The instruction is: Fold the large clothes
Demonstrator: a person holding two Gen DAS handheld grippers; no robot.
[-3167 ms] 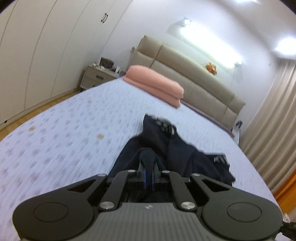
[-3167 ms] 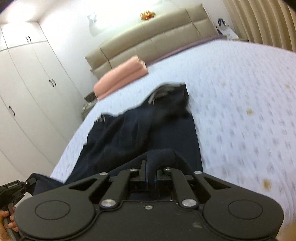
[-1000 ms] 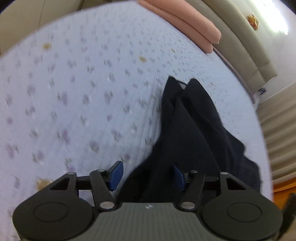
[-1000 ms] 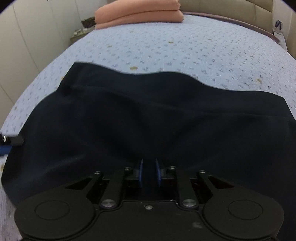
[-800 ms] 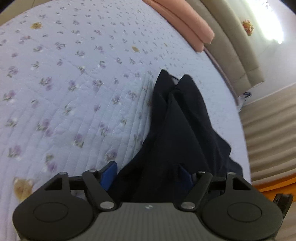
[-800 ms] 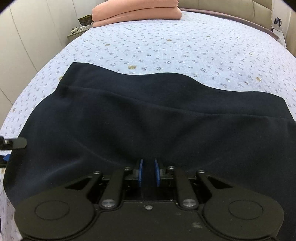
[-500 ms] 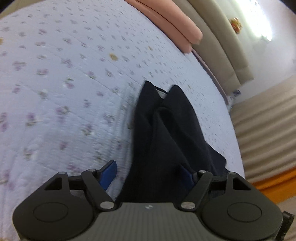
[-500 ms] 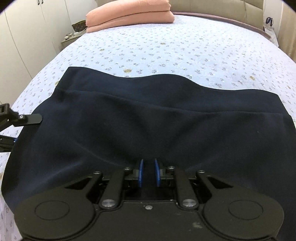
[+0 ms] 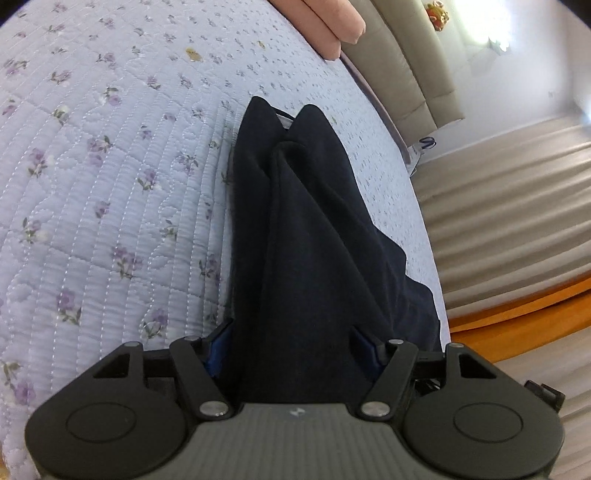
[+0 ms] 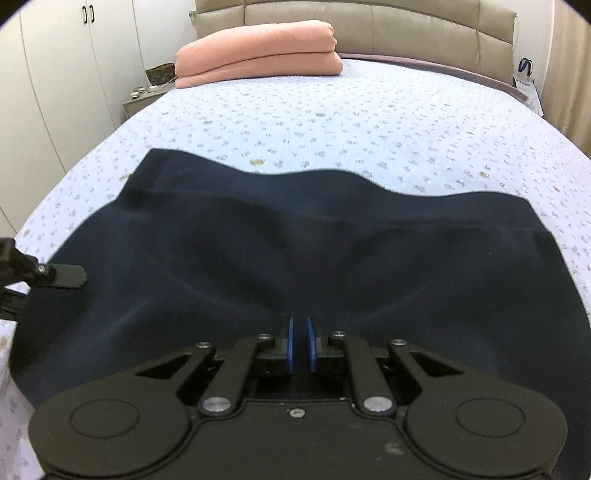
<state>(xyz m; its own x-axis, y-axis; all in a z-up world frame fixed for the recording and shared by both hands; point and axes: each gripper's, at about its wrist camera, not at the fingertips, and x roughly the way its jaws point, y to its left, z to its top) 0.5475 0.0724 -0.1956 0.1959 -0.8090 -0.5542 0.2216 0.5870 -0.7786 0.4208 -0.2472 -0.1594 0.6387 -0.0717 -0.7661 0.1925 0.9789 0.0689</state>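
A large dark navy garment lies folded and spread flat on the bed; in the left wrist view the garment runs away from me as a long strip. My left gripper is open, its blue pads either side of the garment's near end. One finger of it shows in the right wrist view at the garment's left edge. My right gripper is shut on the garment's near edge, with dark cloth between the blue pads.
The bed has a pale quilted cover with small flowers. A folded pink blanket lies at the beige headboard. White wardrobes and a nightstand stand left; curtains and the bed edge are right.
My left gripper, shut on the cloth 3.2 s ago, has let go and stands open, shifted along the garment's end. The garment was laid flat. My right gripper stays shut and has risen slightly.
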